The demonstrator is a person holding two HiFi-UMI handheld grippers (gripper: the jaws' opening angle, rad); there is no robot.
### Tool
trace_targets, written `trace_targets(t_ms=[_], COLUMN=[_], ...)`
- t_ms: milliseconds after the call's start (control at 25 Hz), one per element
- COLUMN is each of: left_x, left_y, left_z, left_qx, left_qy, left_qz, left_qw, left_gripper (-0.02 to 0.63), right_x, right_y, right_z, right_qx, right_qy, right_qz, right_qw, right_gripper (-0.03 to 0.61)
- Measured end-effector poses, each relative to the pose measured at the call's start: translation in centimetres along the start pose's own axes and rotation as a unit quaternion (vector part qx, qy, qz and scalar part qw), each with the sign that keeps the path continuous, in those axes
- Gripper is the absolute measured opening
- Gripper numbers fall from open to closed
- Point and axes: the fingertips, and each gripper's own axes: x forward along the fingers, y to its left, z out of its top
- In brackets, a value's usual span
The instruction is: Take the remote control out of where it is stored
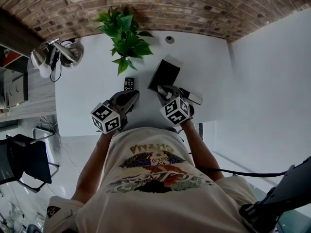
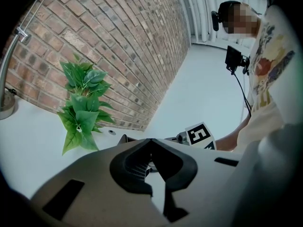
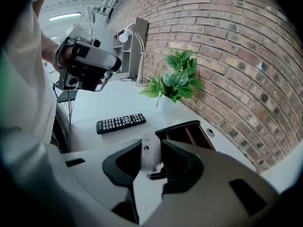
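A slim white remote (image 3: 150, 156) stands upright between the jaws of my right gripper (image 3: 152, 151), which is shut on it just in front of a dark wooden organiser box (image 3: 187, 132). In the head view my right gripper (image 1: 165, 89) hovers at the near edge of that box (image 1: 164, 73). A black remote (image 3: 120, 123) lies flat on the white table (image 1: 92, 86), left of the box, also seen from above (image 1: 129, 83). My left gripper (image 1: 132, 96) hangs just short of the black remote, its jaws (image 2: 150, 143) meeting at the tips with nothing between them.
A green potted plant (image 1: 124, 35) stands at the back against the brick wall. A desk lamp (image 1: 58, 52) sits at the table's far left. A dark flat object (image 1: 193, 97) lies right of my right gripper. An office chair (image 1: 24, 159) stands left of the person.
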Motion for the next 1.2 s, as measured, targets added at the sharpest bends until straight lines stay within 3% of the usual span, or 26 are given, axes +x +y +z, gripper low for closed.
trace_targets(t_ms=[560,800,1200], left_x=[-0.1,-0.2,0.1], left_y=[-0.7,-0.8,-1.4], left_z=[-0.2,-0.4,-0.8], left_qx=[-0.004,-0.006,-0.006], left_qy=[-0.006,-0.001,0.008], left_qz=[-0.004,-0.007,-0.013], left_qw=[1.0000,1.0000,0.9999], left_gripper=[-0.003,-0.003,-0.003], right_x=[-2.6,-3.7,-5.1], right_y=[-0.6,-0.7,-1.1], right_z=[1.8,3.2,3.2], right_qx=[0.060,0.120,0.263], right_qy=[-0.016,-0.048,-0.106], right_qz=[-0.003,0.007,0.038], right_qw=[0.998,0.992,0.958], right_gripper=[0.104,0.103,0.103])
